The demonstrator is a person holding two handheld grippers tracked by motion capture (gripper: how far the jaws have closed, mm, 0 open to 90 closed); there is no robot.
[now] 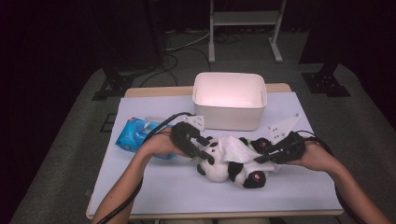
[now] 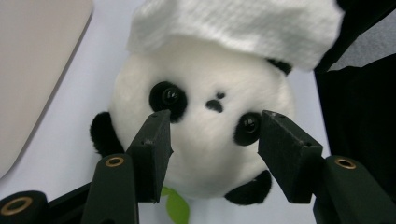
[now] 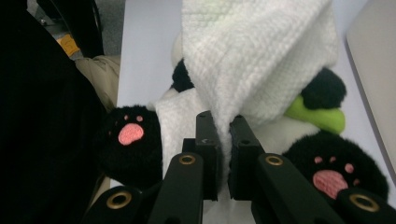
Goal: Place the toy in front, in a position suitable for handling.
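A panda plush (image 1: 218,171) lies on its back on the white table (image 1: 154,186), with a white wipe (image 1: 237,148) draped over its belly. My left gripper (image 1: 208,154) is at the panda's head. In the left gripper view its jaws stand open on either side of the panda's face (image 2: 205,154), and the left gripper (image 2: 217,115) shows no squeeze on the fur. My right gripper (image 1: 259,159) comes in from the feet end. There the right gripper (image 3: 223,135) is shut on a fold of the wipe (image 3: 257,60), between the two black feet (image 3: 130,140).
An empty white bin (image 1: 229,117) stands just behind the panda. A blue wipes pack (image 1: 133,135) lies under the left forearm. A green leaf (image 3: 322,116) sticks out of the plush. The table's front edge (image 1: 215,214) is near.
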